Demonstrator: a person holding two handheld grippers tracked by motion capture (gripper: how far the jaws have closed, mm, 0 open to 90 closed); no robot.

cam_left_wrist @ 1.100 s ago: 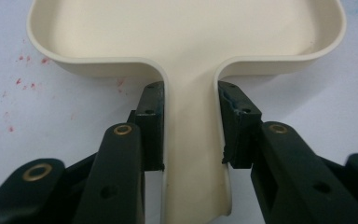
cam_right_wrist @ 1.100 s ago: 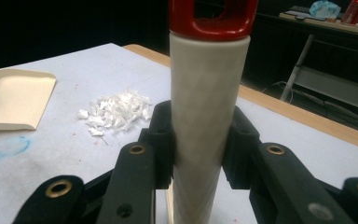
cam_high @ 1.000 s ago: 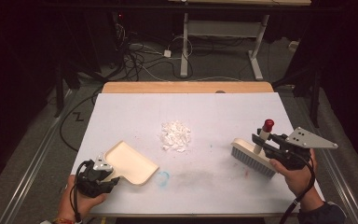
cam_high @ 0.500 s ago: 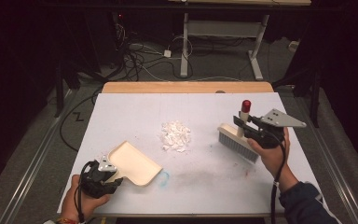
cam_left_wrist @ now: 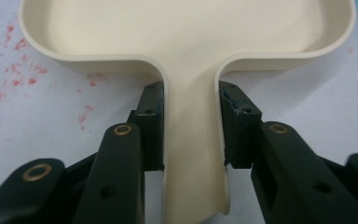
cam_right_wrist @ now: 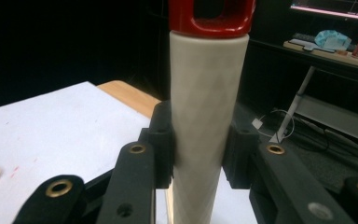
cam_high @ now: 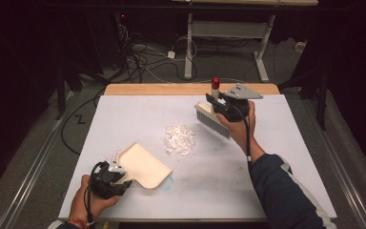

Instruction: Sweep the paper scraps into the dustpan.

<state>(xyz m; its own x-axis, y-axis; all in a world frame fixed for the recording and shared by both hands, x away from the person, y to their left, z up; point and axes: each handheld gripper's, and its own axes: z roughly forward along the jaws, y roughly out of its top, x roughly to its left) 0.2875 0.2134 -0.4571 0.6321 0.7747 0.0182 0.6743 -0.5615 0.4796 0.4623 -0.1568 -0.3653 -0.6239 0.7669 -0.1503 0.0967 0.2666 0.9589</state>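
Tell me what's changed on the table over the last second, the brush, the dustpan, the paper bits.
The right claw, clamped on the brush handle, carried it from the table's right edge inward and toward the far side; it is now just beyond and right of the pile of paper scraps. Nothing was picked up or released. The left claw kept its grip on the dustpan handle, and the pile is unchanged.

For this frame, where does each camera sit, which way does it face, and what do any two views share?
High view: above the person's side, looking forward and down on the table; both forearms, left gripper, right gripper.
Left gripper view: along its jaws, shut on the dustpan handle.
Right gripper view: along its jaws, shut on the brush handle.
Shared: dustpan and brush each show from above too.
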